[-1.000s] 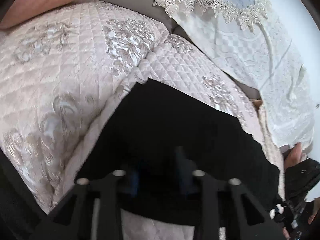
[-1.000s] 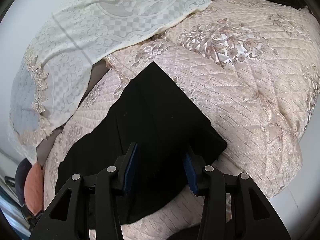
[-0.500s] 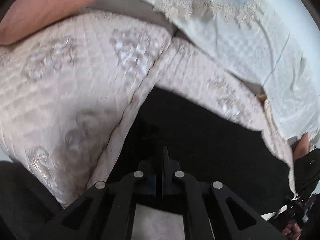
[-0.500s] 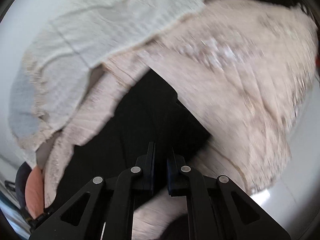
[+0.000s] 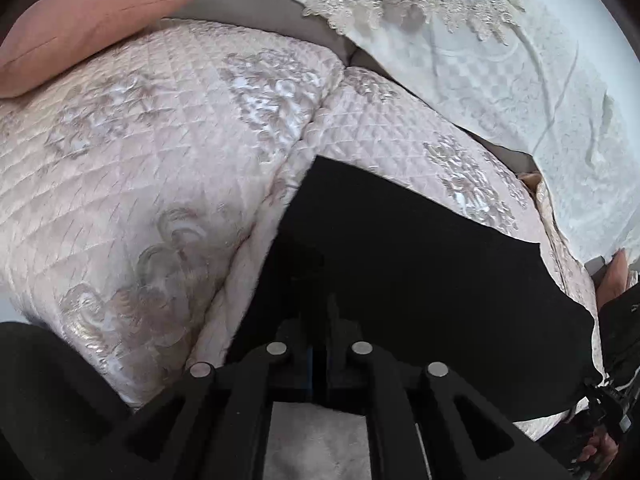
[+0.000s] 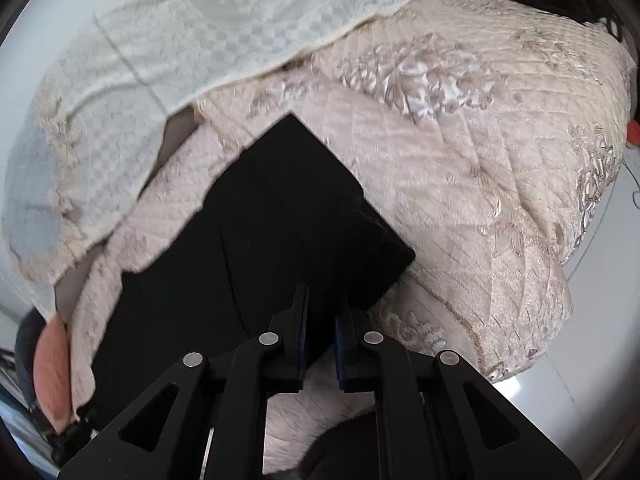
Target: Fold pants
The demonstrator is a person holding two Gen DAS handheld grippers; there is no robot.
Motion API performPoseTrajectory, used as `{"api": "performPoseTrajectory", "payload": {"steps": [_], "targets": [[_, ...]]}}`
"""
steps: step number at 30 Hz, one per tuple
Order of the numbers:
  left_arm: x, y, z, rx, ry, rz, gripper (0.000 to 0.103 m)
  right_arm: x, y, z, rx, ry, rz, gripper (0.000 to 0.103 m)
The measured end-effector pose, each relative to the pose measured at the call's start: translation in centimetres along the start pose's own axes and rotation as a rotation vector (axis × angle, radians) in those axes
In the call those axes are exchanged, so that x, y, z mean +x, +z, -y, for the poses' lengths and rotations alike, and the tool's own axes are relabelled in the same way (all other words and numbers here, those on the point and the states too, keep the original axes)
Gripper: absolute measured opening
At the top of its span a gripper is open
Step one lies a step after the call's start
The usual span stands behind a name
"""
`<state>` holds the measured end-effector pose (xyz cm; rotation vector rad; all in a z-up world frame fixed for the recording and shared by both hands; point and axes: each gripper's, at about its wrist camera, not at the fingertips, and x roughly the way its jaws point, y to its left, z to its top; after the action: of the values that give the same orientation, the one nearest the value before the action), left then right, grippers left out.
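Note:
Black pants [image 5: 400, 260] lie folded into a flat panel on the quilted pink sofa cover [image 5: 160, 160]. My left gripper [image 5: 320, 320] is at their near edge, its pads pinching a raised fold of the black cloth while the jaws ease slightly. In the right wrist view the same pants [image 6: 260, 240] reach a square corner at the back. My right gripper [image 6: 322, 312] sits over their near right edge. Its jaws are opening, with a narrow gap and black cloth lying between the blue pads.
A peach cushion [image 5: 80, 28] rests at the sofa's far left. A white lace throw [image 5: 520, 80] drapes over the backrest, also seen in the right wrist view [image 6: 200, 40]. A person's hand [image 5: 612, 276] shows at the right edge. Pale floor [image 6: 580, 380] lies beyond the seat front.
Both grippers went from wide apart to closed on the pants' near edge. The right jaws have since parted a little. The pants have hardly shifted.

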<state>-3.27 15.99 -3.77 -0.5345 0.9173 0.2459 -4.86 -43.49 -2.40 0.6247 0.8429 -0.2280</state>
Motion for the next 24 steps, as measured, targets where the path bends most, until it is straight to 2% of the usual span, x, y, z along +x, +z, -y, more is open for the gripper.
{"api": "performPoseTrajectory", "payload": {"steps": [1, 2, 3, 5, 7, 10, 13, 17, 20, 24], "targets": [[-0.4, 0.0, -0.2, -0.001, 0.005, 0.013, 0.009, -0.5, 0.0, 0.0, -0.004, -0.011, 0.015, 0.022], [-1.0, 0.0, -0.6, -0.002, 0.015, 0.033, 0.01, -1.3, 0.0, 0.0, -0.023, -0.052, 0.047, 0.032], [-1.6, 0.1, -0.9, -0.004, 0.03, 0.05, 0.01, -1.9, 0.1, -0.1, -0.039, -0.082, 0.069, 0.033], [-2.5, 0.5, -1.3, -0.003, 0.068, 0.079, 0.01, -3.5, 0.4, -0.1, -0.077, -0.149, 0.12, 0.033], [-3.5, 1.0, -1.4, 0.003, 0.098, 0.118, 0.01, -4.8, 0.6, -0.8, -0.122, -0.18, 0.164, 0.033], [-4.4, 1.8, 0.0, 0.041, 0.08, 0.164, 0.01, -5.6, 0.6, -3.0, -0.213, -0.185, 0.211, 0.033], [-3.5, 2.0, 2.9, 0.113, 0.012, 0.144, 0.01, -4.1, 0.1, -6.0, -0.312, -0.116, 0.183, 0.033], [-1.0, 1.7, 7.7, 0.238, -0.084, 0.074, 0.01, -0.2, -0.2, -9.2, -0.429, -0.054, 0.115, 0.033], [0.6, 1.6, 11.0, 0.319, -0.115, 0.064, 0.011, 2.2, 0.9, -10.2, -0.469, -0.055, 0.114, 0.033], [3.5, 2.3, 12.9, 0.349, -0.103, 0.031, 0.015, 4.8, 3.4, -9.8, -0.44, -0.109, 0.123, 0.033]]}}
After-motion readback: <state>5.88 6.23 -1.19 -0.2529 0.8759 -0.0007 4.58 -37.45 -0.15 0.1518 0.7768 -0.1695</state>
